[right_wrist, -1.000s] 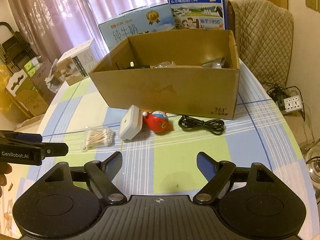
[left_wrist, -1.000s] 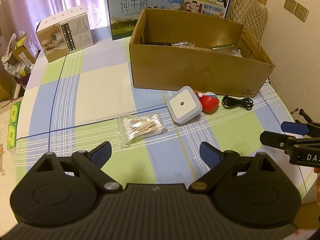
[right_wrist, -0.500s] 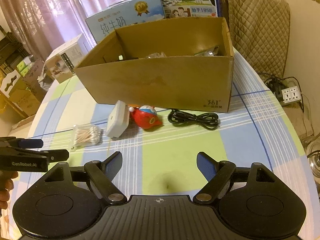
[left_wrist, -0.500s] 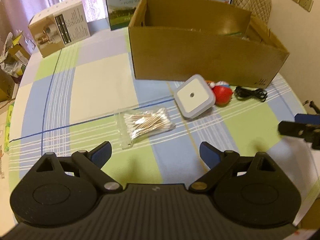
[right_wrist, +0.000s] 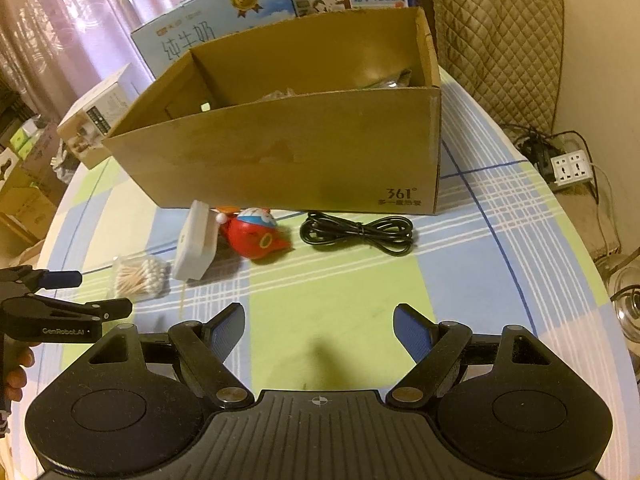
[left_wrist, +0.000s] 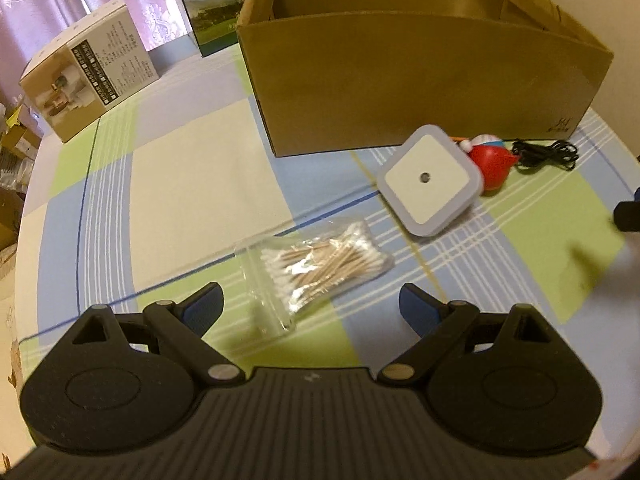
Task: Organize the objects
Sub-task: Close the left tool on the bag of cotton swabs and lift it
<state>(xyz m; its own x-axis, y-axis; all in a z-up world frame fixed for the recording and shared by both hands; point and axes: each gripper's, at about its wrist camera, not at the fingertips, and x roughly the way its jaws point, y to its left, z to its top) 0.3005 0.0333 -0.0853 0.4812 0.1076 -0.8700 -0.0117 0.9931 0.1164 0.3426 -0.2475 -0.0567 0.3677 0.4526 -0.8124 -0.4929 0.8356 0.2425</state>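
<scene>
- Black with blue pads, the left tool (left_wrist: 311,304) stands wide open over the checked cloth of the surface (left_wrist: 200,184), holding nothing; the near end of a clear bag of cotton swabs (left_wrist: 320,260) lies between its pads, untouched.
- The right tool (right_wrist: 319,326) is also spread open and empty, above a green and white patch of the cloth, with no object between its pads.
- In the right wrist view the left tool shows at the left edge, a hand (right_wrist: 16,368) gripping its handle, its tips just beside the bag of swabs.
- Beyond the bag a white square night light (left_wrist: 430,184) stands tilted, leaning toward a red toy (left_wrist: 492,164) that touches it.
- Right of the toy a coiled black cable (right_wrist: 358,232) lies flat on the cloth, apart from the toy.
- All three sit just in front of an open cardboard box (right_wrist: 288,152), which already has a few items in it, too hidden to name.
- Behind the box stand two milk cartons (right_wrist: 188,36); a small white box (left_wrist: 88,80) sits to the left, well apart.
- A quilted chair back (right_wrist: 496,32) stands past the far right edge of the surface.
</scene>
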